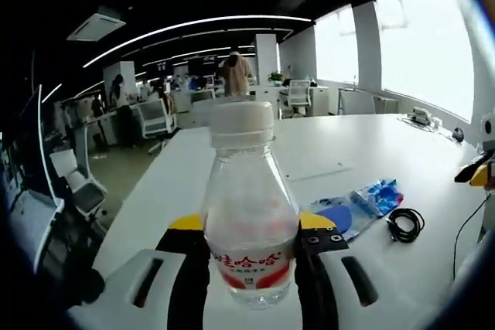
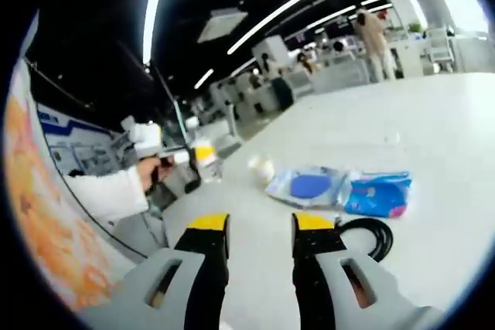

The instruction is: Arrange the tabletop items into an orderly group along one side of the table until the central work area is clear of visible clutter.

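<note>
On the near edge of the long white table (image 1: pixel 363 152), in the left gripper view, the left gripper (image 1: pixel 251 268) has its two yellow-tipped jaws squeezed around a clear plastic bottle with a white cap and a red label (image 1: pixel 249 206). The bottle stands straight up. To its right lie a flat packet with a blue round patch (image 1: pixel 334 218), a crinkly blue packet (image 1: pixel 377 193) just beside it, and a coiled black cable (image 1: pixel 404 224) a bit nearer the edge.

In the right gripper view, the right gripper (image 2: pixel 260 249) has its jaws apart and holds nothing. It hangs over the table. The cable (image 2: pixel 370 233) lies just past its right jaw, and the two packets (image 2: pixel 308 187) (image 2: pixel 379 195) sit beyond it. A small pale round thing (image 2: pixel 261 166) sits near them; I cannot tell what it is. Far left, a hand (image 2: pixel 147 171) holds the other gripper with the bottle (image 2: pixel 205 158).

I think the bottle should go down gently at the table's side, kept upright, and be let go only when it stands firm. The free gripper could take the cable by one loop, so it does not trail.
</note>
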